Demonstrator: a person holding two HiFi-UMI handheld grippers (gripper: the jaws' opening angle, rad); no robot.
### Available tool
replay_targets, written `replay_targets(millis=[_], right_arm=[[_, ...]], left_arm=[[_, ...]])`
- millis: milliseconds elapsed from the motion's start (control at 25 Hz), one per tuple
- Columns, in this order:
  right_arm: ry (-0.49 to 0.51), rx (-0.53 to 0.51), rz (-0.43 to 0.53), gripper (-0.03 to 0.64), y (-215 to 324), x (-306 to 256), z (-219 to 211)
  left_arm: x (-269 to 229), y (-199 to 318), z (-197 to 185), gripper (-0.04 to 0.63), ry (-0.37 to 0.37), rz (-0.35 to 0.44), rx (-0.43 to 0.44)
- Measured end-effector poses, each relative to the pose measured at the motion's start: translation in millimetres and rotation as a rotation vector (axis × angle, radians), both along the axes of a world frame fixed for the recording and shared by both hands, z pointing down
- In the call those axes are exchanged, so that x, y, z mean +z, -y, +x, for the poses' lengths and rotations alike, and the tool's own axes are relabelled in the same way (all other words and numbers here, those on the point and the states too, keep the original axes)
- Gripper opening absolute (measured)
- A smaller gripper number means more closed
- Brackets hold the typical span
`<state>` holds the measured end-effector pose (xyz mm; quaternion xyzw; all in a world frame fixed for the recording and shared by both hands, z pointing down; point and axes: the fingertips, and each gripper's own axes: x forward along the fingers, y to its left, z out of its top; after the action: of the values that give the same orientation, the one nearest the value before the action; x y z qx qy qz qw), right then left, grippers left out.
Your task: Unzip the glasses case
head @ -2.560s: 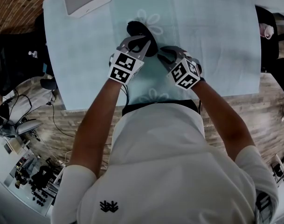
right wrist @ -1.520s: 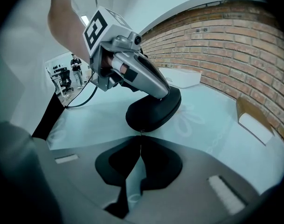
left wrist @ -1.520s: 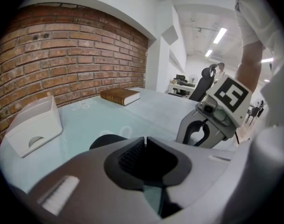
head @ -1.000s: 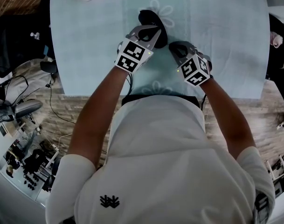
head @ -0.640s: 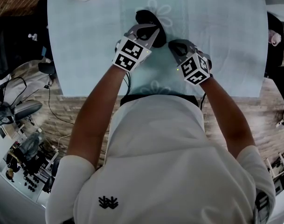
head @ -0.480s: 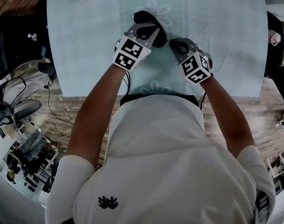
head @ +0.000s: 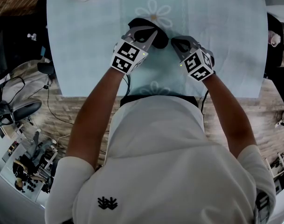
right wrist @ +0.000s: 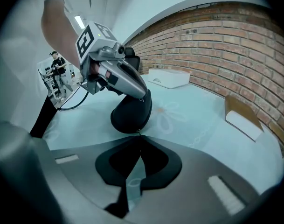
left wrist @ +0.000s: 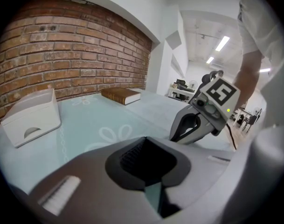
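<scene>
The case (head: 161, 38) lay on the desk (head: 86, 41) at the upper centre of the head view, the left tool (head: 151, 31) closed narrow on its top and the right tool (right wrist: 139, 137) shut on the small pull (right wrist: 139, 133), which I judged could slip out if tugged askew.

no words, numbers or brand names readable anywhere. only signs: black-and-white square markers (head: 128, 56) on the left gripper (head: 145, 32) cube, same kind of markers (head: 199, 65) on the right gripper (head: 176, 42) cube, coded patterns, not letters. small black emblem (head: 107, 203) on the back of the white shirt (head: 169, 162), no lettering. book (left wrist: 121, 95) cover print too small to tell.
</scene>
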<state>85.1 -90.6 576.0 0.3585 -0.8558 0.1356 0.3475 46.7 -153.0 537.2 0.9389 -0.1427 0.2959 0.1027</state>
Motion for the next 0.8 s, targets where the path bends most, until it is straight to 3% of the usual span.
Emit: replay_targets(millis=[800], right_arm=[[-0.024, -0.07, 0.004, 0.002, 20.4, 0.0, -0.1]], left_arm=[[-7.3, -8.8, -0.6, 0.055, -0.086, -0.011, 0.012]])
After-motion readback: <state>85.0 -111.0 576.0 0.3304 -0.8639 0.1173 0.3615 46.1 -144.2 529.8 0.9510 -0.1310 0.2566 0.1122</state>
